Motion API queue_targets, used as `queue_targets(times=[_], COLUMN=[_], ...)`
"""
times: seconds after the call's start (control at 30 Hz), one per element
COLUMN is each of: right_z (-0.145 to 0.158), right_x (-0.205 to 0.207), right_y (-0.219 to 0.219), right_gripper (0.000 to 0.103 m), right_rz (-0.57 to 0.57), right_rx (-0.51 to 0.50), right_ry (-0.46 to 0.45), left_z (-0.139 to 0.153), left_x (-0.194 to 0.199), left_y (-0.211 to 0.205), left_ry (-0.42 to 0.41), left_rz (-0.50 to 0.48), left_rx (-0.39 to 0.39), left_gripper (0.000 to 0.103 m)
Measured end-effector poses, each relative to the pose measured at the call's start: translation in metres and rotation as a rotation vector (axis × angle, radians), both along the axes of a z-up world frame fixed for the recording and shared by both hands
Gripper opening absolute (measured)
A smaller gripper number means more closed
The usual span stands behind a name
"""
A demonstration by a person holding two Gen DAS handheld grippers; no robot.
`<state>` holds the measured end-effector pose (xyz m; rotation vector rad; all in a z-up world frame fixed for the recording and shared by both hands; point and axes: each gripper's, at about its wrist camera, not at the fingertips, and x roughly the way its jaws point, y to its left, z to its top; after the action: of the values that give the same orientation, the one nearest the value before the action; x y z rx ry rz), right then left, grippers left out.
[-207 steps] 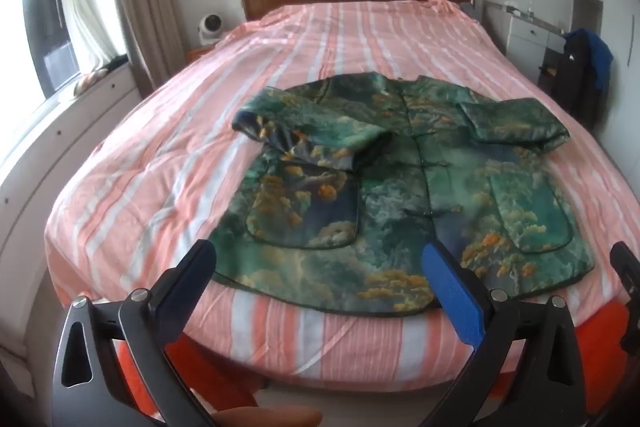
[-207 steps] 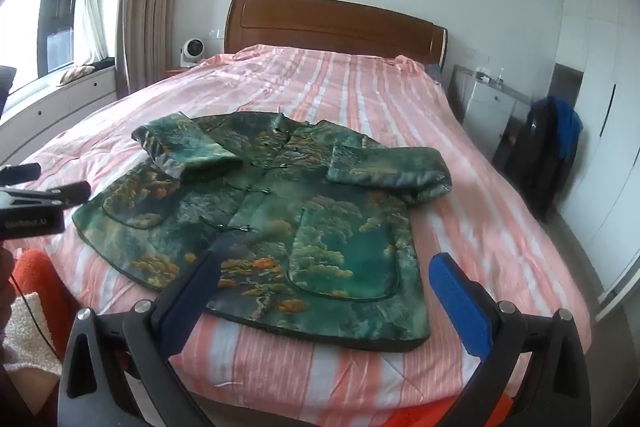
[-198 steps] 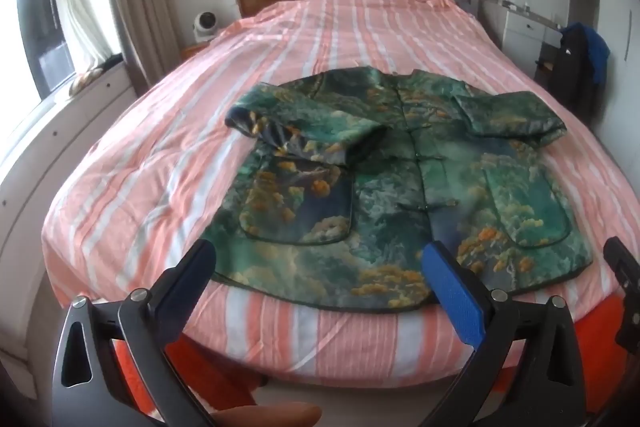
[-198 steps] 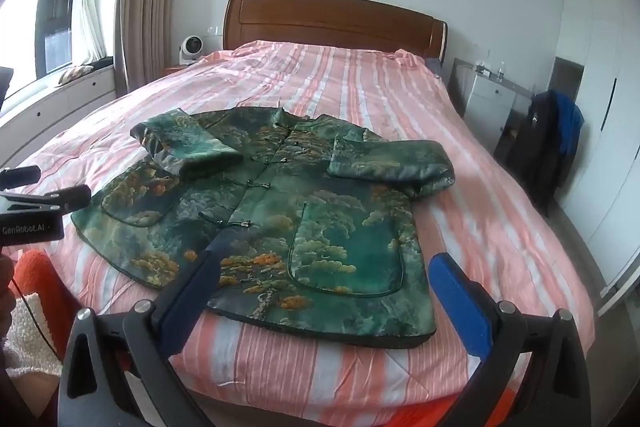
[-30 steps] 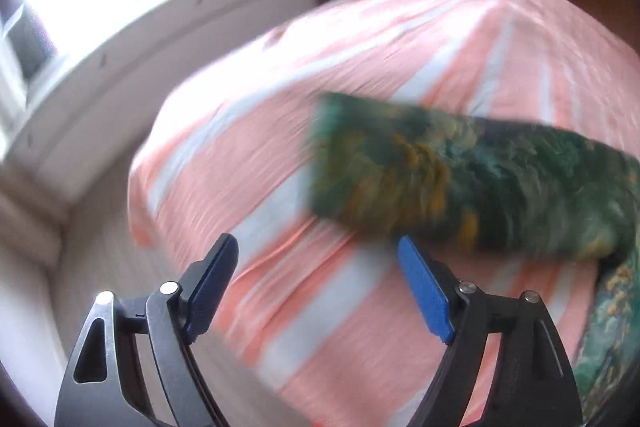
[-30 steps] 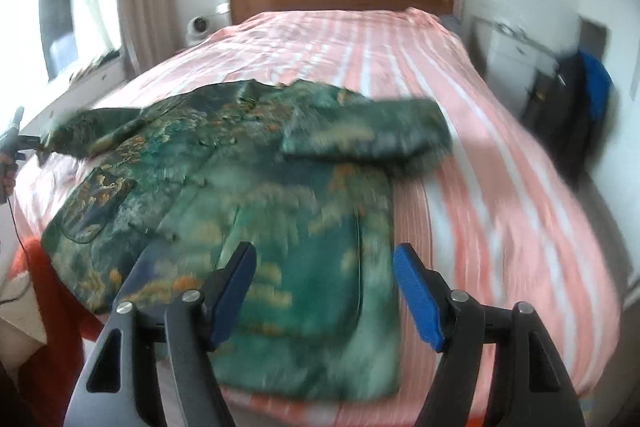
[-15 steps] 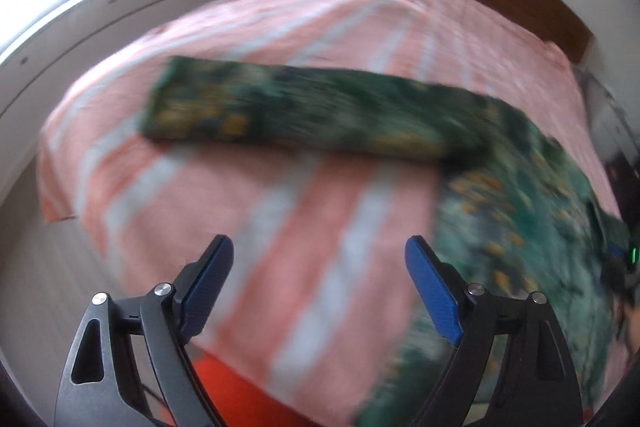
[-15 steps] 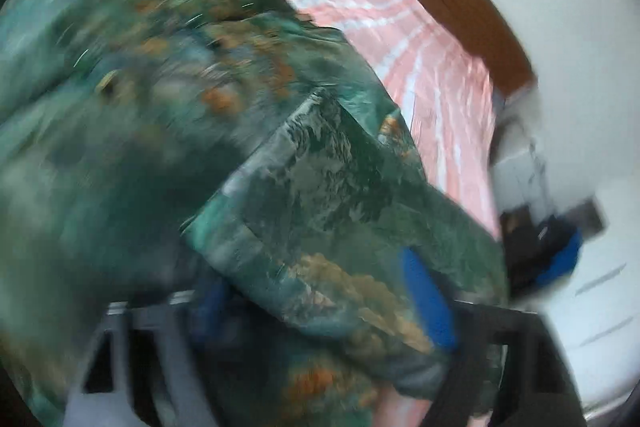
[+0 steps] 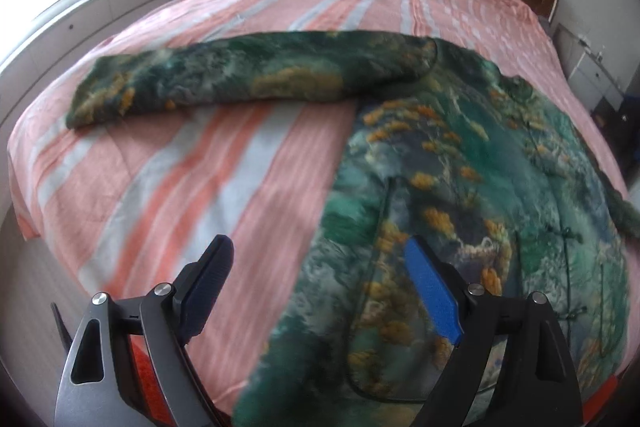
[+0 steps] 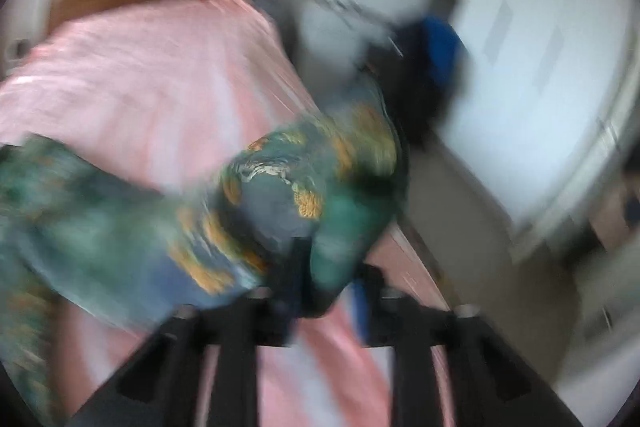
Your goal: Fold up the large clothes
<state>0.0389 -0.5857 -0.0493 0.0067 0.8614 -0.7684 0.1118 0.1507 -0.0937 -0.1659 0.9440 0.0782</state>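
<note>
Green landscape-print padded jacket [image 9: 460,155] spread on the pink-and-white striped bed cover [image 9: 192,163] — one sleeve laid out straight.

The left gripper [image 9: 316,287] hung spread wide above the jacket's hem edge, nothing pinched. The right gripper [image 10: 324,291], blurred, had just opened a little with a bunched jacket sleeve end [image 10: 320,179] between its fingers — whether the pads pressed on it I could not tell.

1. No writing, label, brand, number or sign can be read in either view.
2. The left wrist view shows only the printed landscape pattern of the jacket [image 9: 460,187] and the stripes of the bed cover [image 9: 224,163]; neither carries letters.
3. The right wrist view is too blurred by motion for any lettering to be made out.
</note>
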Motion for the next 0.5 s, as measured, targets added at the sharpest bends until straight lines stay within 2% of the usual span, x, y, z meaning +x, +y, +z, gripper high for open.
queue_targets(times=[0.03,0.07,0.1,0.13,0.2,0.3,0.4,0.5], right_z=[-0.016,-0.035,-0.042,-0.046,-0.044,-0.034,-0.027,-0.031], right_x=[-0.013,-0.034,-0.047,-0.063,-0.082,-0.093,-0.107,-0.118], right_y=[-0.016,-0.031,-0.034,-0.031,-0.007,0.069,0.161,0.245], right_gripper=[0.057,0.057,0.057,0.057,0.057,0.059,0.069,0.073], right_rz=[-0.043,-0.103,-0.132,-0.149,-0.107,0.079,0.305,0.439], right_rx=[0.023,0.034,0.042,0.074,0.153,0.275,0.399,0.451], right_ry=[0.035,0.074,0.075,0.042,-0.038,-0.150,-0.252,-0.331], left_z=[-0.001,-0.002,-0.001,0.000,0.003,0.006,0.004,-0.005], left_x=[0.001,0.001,0.001,0.000,-0.001,-0.003,-0.004,-0.006], left_y=[-0.003,-0.006,-0.009,-0.012,-0.020,-0.031,-0.046,-0.061], left_ry=[0.006,0.007,0.005,0.000,-0.018,-0.050,-0.070,-0.077], left_rz=[-0.003,-0.007,-0.012,-0.018,-0.037,-0.062,-0.097,-0.149], left_rx=[0.005,0.012,0.018,0.022,0.017,0.000,0.000,0.003], left_gripper=[0.089,0.089,0.089,0.089,0.089,0.094,0.094,0.094])
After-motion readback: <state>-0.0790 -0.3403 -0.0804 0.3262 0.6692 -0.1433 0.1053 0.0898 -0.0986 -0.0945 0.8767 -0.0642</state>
